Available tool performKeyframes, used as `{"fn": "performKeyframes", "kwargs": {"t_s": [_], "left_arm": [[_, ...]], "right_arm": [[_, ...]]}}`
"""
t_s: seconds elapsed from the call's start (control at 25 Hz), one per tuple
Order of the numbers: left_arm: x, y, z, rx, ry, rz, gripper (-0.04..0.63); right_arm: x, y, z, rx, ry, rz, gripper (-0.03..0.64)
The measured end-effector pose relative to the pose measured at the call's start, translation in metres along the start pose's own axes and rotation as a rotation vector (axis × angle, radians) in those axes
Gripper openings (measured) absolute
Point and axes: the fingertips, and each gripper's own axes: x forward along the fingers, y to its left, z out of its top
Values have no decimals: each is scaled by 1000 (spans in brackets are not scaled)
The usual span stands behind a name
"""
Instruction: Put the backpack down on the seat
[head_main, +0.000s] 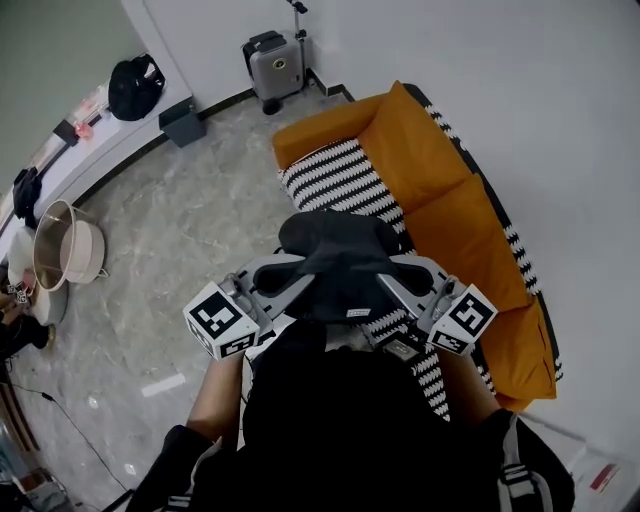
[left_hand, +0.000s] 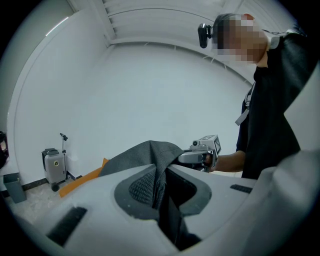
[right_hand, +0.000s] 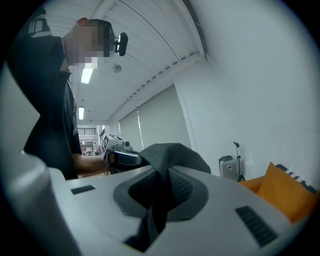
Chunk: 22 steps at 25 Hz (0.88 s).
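Backpack (head_main: 335, 262) in L claw (head_main: 288, 275) & R claw (head_main: 400, 275), over orange sofa (head_main: 440, 190)

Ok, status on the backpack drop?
Left tool and right tool both shut on backpack fabric. Backpack up over striped seat, not down yet. Nothing visible on the seat in the way.

A dark grey backpack (head_main: 335, 262) of woven fabric is held up over the near end of the seat (head_main: 340, 175). Its top is bunched into a rounded hump. A fold of its fabric is pinched on one side by the left gripper (head_main: 290, 275) and on the other by the right gripper (head_main: 400, 275). The seat is an orange sofa, patterned in black-and-white zigzag on its sitting surface, with orange padding rising beyond the backpack.
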Motion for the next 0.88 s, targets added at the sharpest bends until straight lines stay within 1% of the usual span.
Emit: {"fn": "performKeyframes", "kwargs": {"t_s": [0.24, 0.48, 0.68, 0.88], "left_arm": [[2, 59, 19, 16, -14, -29, 55], [6, 105, 42, 71, -20, -64, 55], [11, 132, 50, 82, -13, -93, 55], [26, 155, 49, 76, -2, -120, 55]], "right_arm": [[45, -33, 18, -7, 0, -36, 35], [77, -60, 34, -23, -26, -87, 37], [95, -76, 40, -10, -41, -121, 37], [105, -100, 38, 0, -46, -152, 37]]}}
